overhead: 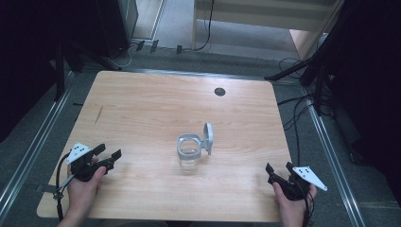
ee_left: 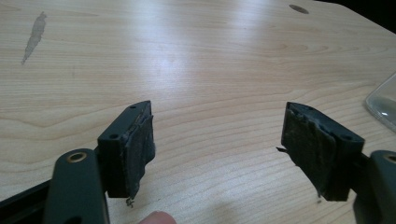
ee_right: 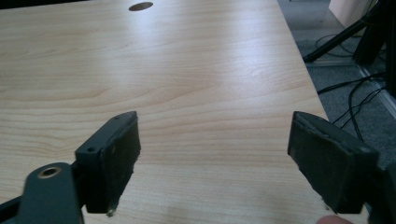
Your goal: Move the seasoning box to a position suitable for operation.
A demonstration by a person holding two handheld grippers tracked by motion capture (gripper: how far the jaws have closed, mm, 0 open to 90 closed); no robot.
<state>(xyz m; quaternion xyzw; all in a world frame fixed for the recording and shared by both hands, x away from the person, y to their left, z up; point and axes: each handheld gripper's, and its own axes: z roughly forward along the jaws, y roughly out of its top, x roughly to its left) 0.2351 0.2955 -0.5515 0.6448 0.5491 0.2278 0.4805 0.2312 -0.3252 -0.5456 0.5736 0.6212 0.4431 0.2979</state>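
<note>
A clear glass jar [overhead: 189,153] with a grey rim stands upright near the middle of the wooden table [overhead: 156,104], its grey hinged lid [overhead: 208,138] flipped up on its right side. My left gripper [overhead: 108,152] rests near the table's front left corner, held in a hand, open with nothing between its jaws. In the left gripper view the jaws stand wide apart [ee_left: 218,144], and a curved edge of the jar [ee_left: 384,102] shows at the right border. My right gripper [overhead: 279,168] sits near the front right corner, open and empty [ee_right: 215,161].
A dark round cable hole [overhead: 220,91] lies at the table's back, also seen as a cable hole [ee_right: 140,6] in the right gripper view. A dark streak [overhead: 98,115] marks the left side. Cables [overhead: 298,109] and stand legs lie on the floor right of the table.
</note>
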